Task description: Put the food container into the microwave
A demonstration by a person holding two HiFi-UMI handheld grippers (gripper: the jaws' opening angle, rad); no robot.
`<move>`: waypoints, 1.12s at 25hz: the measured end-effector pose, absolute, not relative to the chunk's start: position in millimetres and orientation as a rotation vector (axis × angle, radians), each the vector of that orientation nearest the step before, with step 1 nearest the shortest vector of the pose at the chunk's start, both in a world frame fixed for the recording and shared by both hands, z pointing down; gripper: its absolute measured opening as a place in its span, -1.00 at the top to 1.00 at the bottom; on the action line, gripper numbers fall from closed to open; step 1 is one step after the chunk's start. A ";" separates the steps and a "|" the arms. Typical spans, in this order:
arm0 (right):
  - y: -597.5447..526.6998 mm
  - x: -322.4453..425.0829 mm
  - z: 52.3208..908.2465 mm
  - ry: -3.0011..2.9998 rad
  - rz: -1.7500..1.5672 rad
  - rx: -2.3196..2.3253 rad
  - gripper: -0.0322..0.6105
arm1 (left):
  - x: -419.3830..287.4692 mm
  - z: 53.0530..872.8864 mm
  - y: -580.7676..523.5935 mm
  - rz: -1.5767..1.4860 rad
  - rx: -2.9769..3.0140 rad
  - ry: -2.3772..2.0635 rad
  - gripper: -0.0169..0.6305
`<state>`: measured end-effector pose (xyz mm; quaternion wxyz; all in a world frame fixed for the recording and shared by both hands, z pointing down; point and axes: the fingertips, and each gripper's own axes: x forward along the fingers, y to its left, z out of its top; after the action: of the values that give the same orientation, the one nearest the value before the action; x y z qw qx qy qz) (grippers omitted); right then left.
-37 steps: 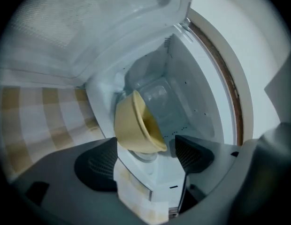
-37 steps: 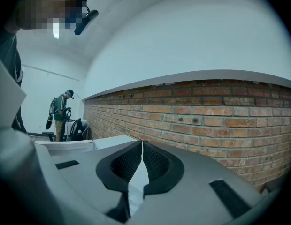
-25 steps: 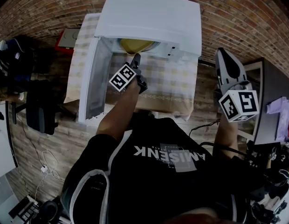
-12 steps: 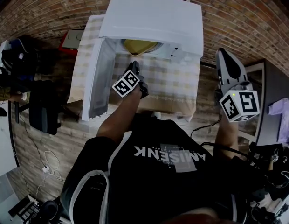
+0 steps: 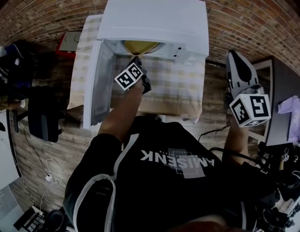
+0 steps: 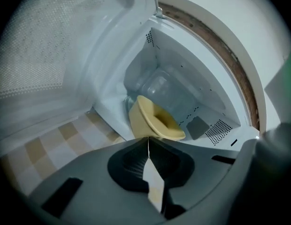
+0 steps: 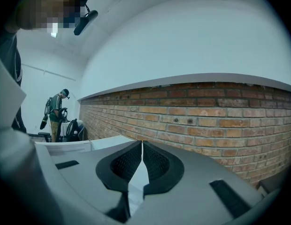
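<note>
Food container (image 6: 157, 123): yellow, tilted in the left gripper view, already inside the microwave (image 5: 155, 18), on the glass turntable (image 6: 159, 86), toward the front of the cavity. From the head view only its rim shows under the top edge of the opening.

Microwave sits at the back edge of the table (image 5: 174, 88), which has a checked cloth. The door (image 5: 97, 86) is swung wide open on the left side.

Left gripper (image 6: 148, 139): jaws have just been closing and now meet tip to tip, nothing between them. It has let go of the container and sits just outside the opening, apart from it, aimed into the cavity.

Right gripper (image 7: 142, 143): jaws clenched together, empty, held well off the table's right edge, facing the brick wall (image 7: 206, 111). Another person (image 7: 55, 111) stands far off in its view.
</note>
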<state>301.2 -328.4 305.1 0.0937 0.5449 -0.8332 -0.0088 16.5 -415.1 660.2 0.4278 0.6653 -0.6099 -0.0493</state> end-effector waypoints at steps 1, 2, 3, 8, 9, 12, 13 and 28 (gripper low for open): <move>-328.4 301.8 305.7 -2.466 -0.024 1.618 0.77 | 17.3 660.2 -418.9 -0.117 1.670 -1.523 0.90; -328.5 301.9 305.7 -2.462 -0.022 1.618 0.77 | 18.3 660.1 -422.8 -0.109 1.680 -1.522 0.89; -328.5 302.2 305.5 -2.458 -0.022 1.618 0.77 | 19.4 660.1 -426.5 -0.100 1.690 -1.520 0.89; -328.6 308.4 304.2 -2.434 -0.020 1.643 0.77 | 20.0 661.1 -441.5 -0.069 1.715 -1.525 0.89; -328.4 309.2 303.7 -2.429 -0.019 1.646 0.77 | 20.0 661.0 -444.2 -0.065 1.720 -1.526 0.90; -326.0 313.4 304.0 -2.416 -0.006 1.662 0.77 | 24.5 662.2 -449.9 -0.048 1.741 -1.517 0.89; -324.9 314.5 304.0 -2.413 -0.001 1.668 0.77 | 26.7 662.1 -451.3 -0.041 1.753 -1.513 0.90; -315.1 300.3 302.7 -2.456 0.014 1.721 0.77 | 32.0 599.2 -410.1 -0.055 1.953 -1.467 0.90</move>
<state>300.3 -315.1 302.7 0.0711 0.5724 -0.8169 0.0047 32.0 -410.1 599.2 0.3421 0.7512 -0.5642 -0.0212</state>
